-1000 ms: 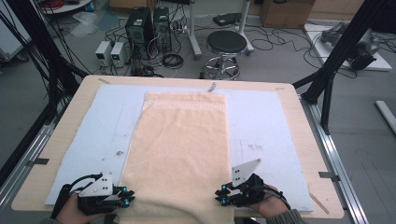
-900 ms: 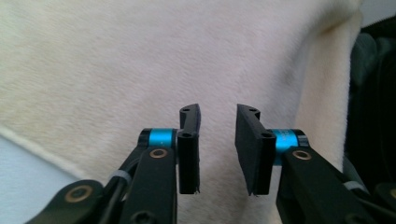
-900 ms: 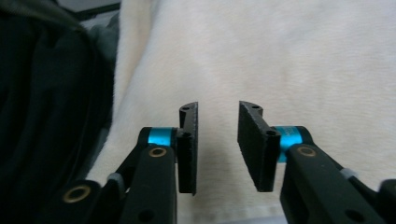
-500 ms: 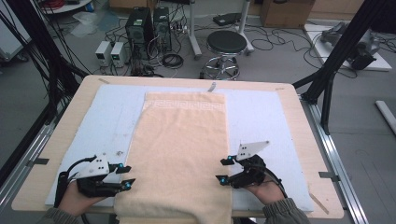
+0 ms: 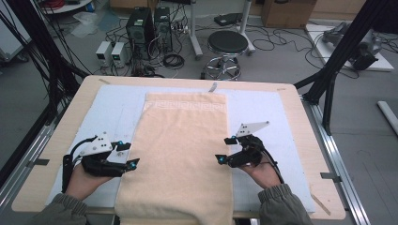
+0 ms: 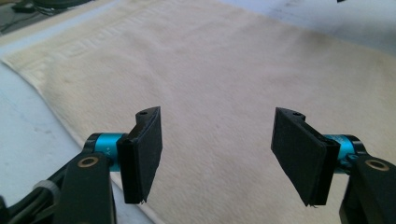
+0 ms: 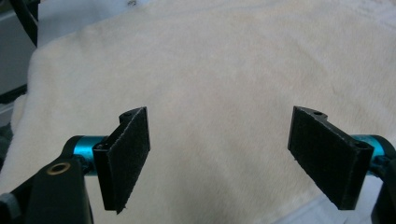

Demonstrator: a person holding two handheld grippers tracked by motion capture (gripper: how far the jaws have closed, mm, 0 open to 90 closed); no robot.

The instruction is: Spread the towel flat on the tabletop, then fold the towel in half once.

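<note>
Two sleeved forearms come in over the near edge of the table, each hand holding a gripper level and pointed inward at the towel that lies flat down the table's middle. The left hand sits just off the towel's left edge, near its near end, and its left gripper reaches that edge with its jaws spread wide and nothing between them; in the left gripper view the left gripper hangs just above the cream pile of the towel, one jaw over the edge where the towel meets the mat, the other over the cloth. The right hand sits just off the towel's right edge, a little farther up it than the left hand, and the right gripper stands at that edge with jaws likewise spread and empty; in the right gripper view the right gripper is held above the towel, both pads clear of the pile. The towel rests on a pale mat that covers most of the table, its near end draped over the table's near edge and its patterned border at the far end. Beyond the table, on the floor, stand a stool, black computer towers and loose cables
</note>
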